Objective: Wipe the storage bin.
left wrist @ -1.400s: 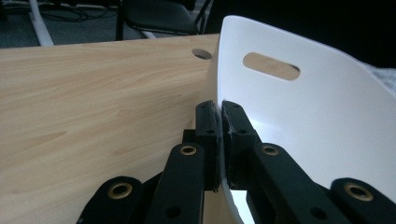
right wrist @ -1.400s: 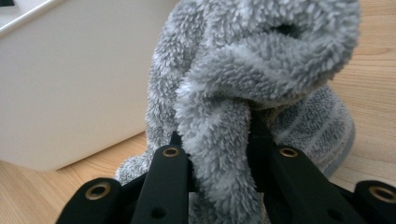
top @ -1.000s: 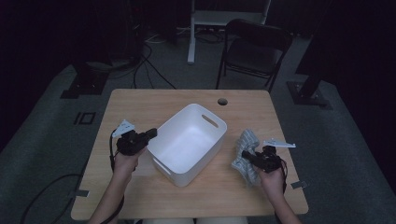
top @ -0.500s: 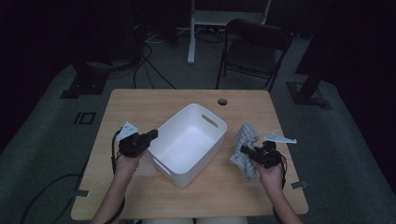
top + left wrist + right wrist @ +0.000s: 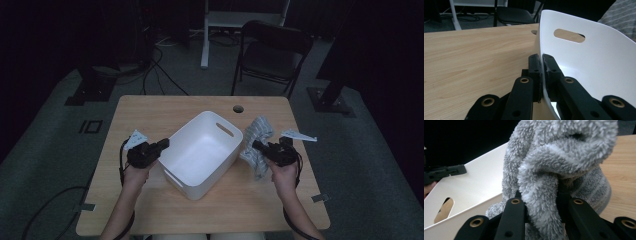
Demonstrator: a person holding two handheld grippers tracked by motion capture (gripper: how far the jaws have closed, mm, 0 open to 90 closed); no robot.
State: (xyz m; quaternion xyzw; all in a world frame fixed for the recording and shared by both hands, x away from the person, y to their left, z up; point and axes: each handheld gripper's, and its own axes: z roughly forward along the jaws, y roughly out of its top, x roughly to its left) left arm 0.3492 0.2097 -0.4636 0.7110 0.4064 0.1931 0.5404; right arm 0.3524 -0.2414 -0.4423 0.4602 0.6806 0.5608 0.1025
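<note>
White bin [image 5: 202, 152] – no label; right claw [image 5: 258, 146] grips fluffy grey towel [image 5: 257, 134].

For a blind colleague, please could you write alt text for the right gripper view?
The right hand-held gripper is shut on a fluffy grey towel, which bunches up between its two black jaws. Behind the towel stands a white plastic bin with a handle slot, on a wooden table.

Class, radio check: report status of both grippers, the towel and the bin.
Left gripper shut on white bin rim. Right gripper shut on grey fluffy towel, lifted beside the bin. Bin empty, nothing in the way.
</note>
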